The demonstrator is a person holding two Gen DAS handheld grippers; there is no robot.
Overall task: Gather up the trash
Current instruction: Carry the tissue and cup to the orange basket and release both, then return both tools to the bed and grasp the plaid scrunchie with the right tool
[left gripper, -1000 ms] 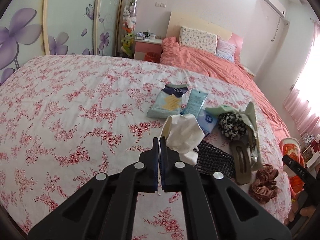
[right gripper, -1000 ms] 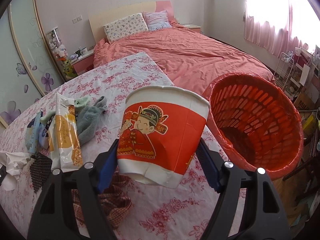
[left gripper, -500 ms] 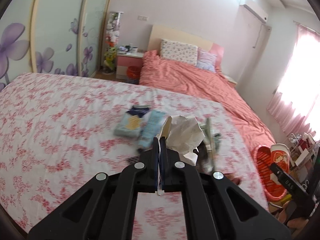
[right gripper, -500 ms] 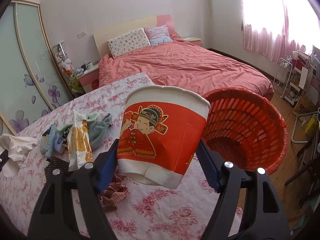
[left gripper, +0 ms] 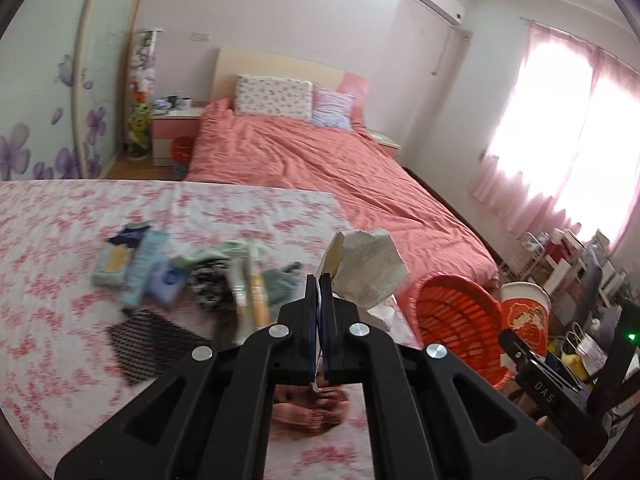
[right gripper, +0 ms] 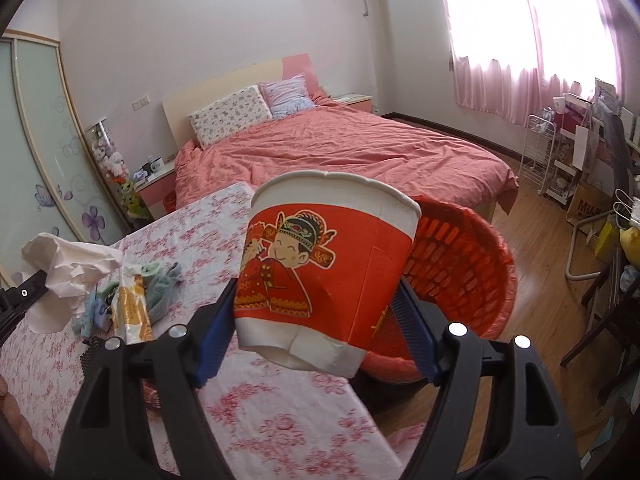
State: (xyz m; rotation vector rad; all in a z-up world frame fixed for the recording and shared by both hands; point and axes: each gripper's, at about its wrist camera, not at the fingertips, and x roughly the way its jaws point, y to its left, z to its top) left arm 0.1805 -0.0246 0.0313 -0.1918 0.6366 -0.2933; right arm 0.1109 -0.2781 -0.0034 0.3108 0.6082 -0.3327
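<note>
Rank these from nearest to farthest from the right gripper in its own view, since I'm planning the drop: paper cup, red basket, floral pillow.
1. Paper cup: between the jaws.
2. Red basket: just behind, right.
3. Floral pillow: far, at the headboard.

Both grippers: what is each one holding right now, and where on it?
Left gripper: crumpled white paper, pinched at its edge. Right gripper: red paper cup, clamped across its lower sides.

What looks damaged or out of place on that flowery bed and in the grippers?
The paper cup in the right gripper has a dented bottom edge. Socks, packets and a dark mesh piece lie scattered over the bedspread.
</note>
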